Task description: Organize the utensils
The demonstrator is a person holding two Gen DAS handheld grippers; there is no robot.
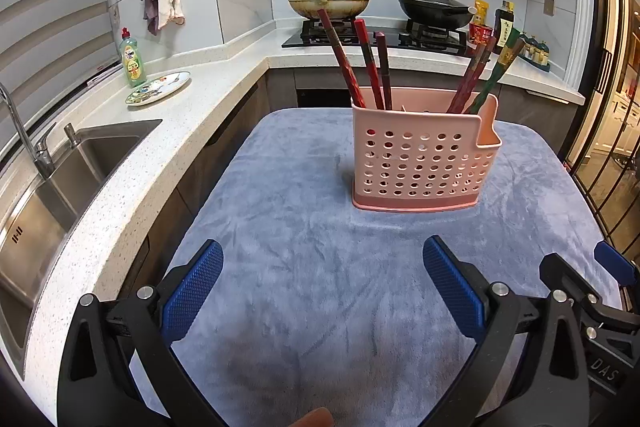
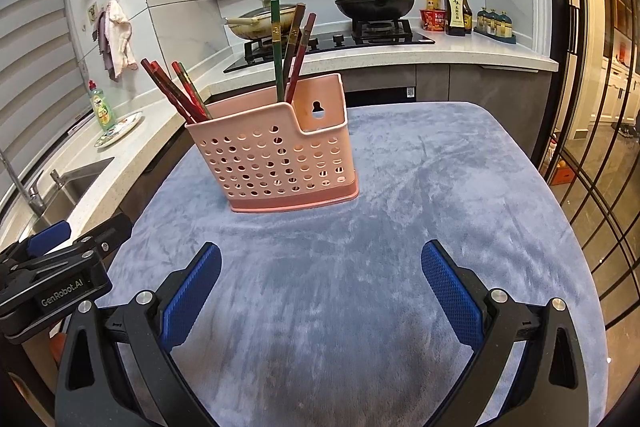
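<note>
Left claw (image 2: 56,259) marked "GenRobot.AI", spread wide, right claw (image 2: 320,283) spread wide, both empty

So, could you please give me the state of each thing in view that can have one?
Left gripper: open, empty.
Right gripper: open, empty.
Pink utensil holder: upright on the grey cloth.
Chopsticks: standing tilted inside the holder, in two groups.
Black wok: lidded, on the stove.

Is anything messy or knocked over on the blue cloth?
Nothing stands out. The pink basket stands upright on the blue cloth, with the chopsticks leaning inside it in two bunches, none lying outside. Both tools, left and right, are open and empty above the bare cloth.
</note>
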